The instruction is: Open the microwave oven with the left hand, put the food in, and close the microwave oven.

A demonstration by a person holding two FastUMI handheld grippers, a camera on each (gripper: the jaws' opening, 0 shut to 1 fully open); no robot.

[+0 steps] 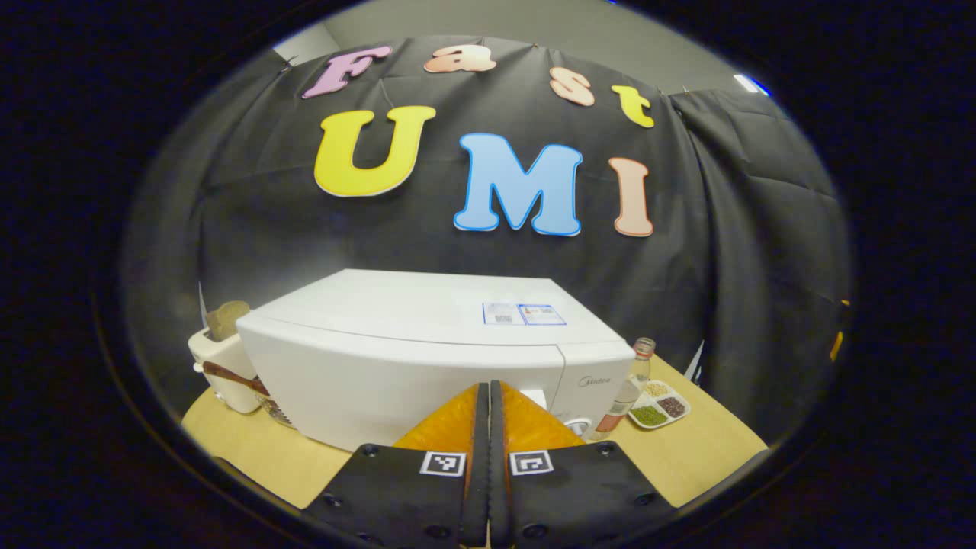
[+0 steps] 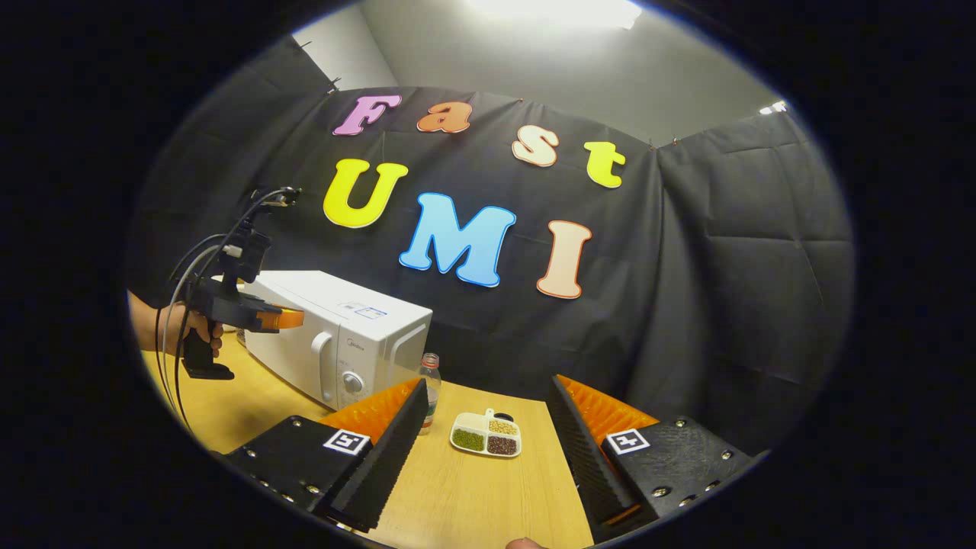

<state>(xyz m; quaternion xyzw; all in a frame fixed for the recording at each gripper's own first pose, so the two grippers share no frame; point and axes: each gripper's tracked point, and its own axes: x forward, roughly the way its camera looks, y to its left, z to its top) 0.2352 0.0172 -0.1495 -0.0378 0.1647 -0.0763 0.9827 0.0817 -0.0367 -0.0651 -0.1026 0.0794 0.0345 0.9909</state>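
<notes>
The white microwave (image 1: 427, 358) stands on the wooden table with its door closed. In the right gripper view the microwave (image 2: 335, 332) shows a vertical door handle (image 2: 326, 367) and a round knob (image 2: 352, 383). My left gripper (image 1: 488, 387) is shut on nothing, level with the microwave's front and a little short of it. A hand (image 2: 194, 328) holds the left gripper (image 2: 297, 316) in front of the microwave's door. A small white divided dish (image 2: 486, 436) of beans lies on the table, and my right gripper (image 2: 488, 385) stands open above and in front of it.
A clear bottle (image 2: 431, 385) stands between the microwave and the dish. A cream toaster (image 1: 221, 366) holding a slice of bread sits left of the microwave. The wooden table (image 2: 473, 503) stretches toward me, with black cloth walls behind and to the right.
</notes>
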